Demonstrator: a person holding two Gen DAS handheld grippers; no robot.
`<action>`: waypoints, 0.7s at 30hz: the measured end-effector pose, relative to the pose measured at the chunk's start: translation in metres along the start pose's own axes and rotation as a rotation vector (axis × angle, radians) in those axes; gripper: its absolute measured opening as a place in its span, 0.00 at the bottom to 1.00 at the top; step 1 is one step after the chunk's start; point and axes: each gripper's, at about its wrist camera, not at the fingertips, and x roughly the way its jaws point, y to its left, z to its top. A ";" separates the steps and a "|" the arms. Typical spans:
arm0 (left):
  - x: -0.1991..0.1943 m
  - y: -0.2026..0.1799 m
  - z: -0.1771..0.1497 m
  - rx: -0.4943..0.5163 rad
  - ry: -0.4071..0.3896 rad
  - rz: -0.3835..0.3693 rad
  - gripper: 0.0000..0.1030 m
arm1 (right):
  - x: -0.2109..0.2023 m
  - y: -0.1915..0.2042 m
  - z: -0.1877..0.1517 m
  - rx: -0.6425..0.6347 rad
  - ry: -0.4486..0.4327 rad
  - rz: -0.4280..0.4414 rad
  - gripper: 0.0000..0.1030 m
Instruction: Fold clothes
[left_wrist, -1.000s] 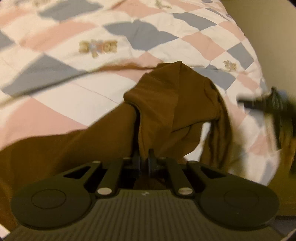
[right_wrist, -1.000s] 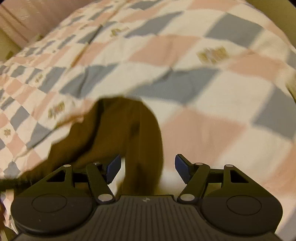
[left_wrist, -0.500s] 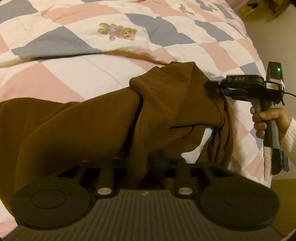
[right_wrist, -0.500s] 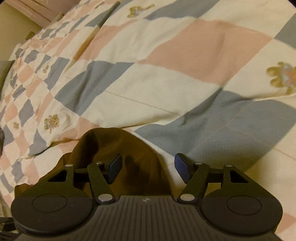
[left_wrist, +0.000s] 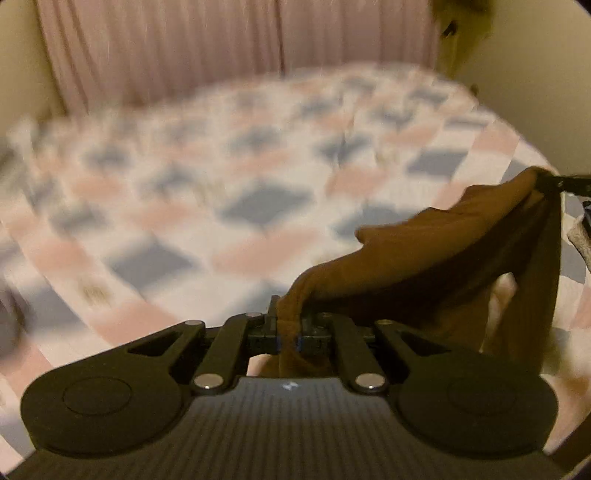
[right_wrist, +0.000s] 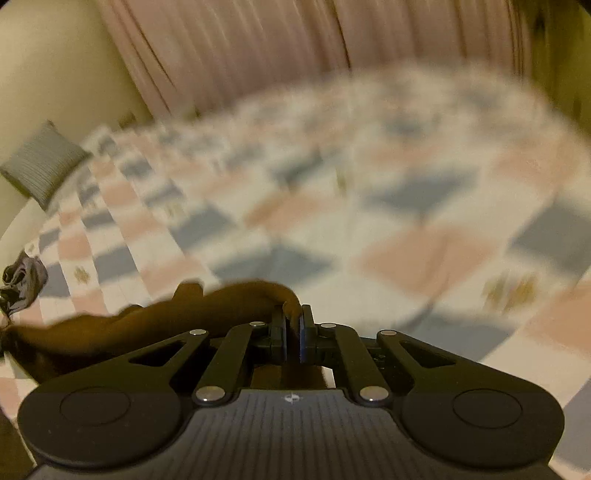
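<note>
A brown garment (left_wrist: 436, 258) hangs stretched between both grippers above the bed. My left gripper (left_wrist: 290, 325) is shut on one bunched edge of it, and the cloth runs up to the right, where the right gripper's tip (left_wrist: 565, 181) shows at the frame edge. In the right wrist view my right gripper (right_wrist: 293, 328) is shut on another edge of the brown garment (right_wrist: 155, 321), which trails off to the left. Part of the cloth hangs below both tools, out of sight.
A bed with a pink, grey and cream checked quilt (left_wrist: 240, 206) lies below, blurred. Pink curtains (left_wrist: 221, 48) hang behind it. A grey cushion (right_wrist: 40, 162) and a dark crumpled cloth (right_wrist: 22, 284) sit at the bed's left side.
Both grippers have risen and tilted up, bringing the curtains into view. The right gripper, open around the garment's edge before, has shut on it. The garment has lifted off the quilt.
</note>
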 end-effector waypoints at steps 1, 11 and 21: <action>-0.019 0.004 0.007 0.056 -0.043 0.028 0.06 | -0.022 0.016 0.003 -0.033 -0.059 -0.017 0.05; -0.240 0.052 0.027 0.407 -0.514 0.238 0.08 | -0.224 0.195 0.026 -0.352 -0.619 -0.227 0.04; -0.353 0.066 -0.040 0.516 -0.709 0.274 0.08 | -0.327 0.306 -0.004 -0.511 -0.829 -0.394 0.04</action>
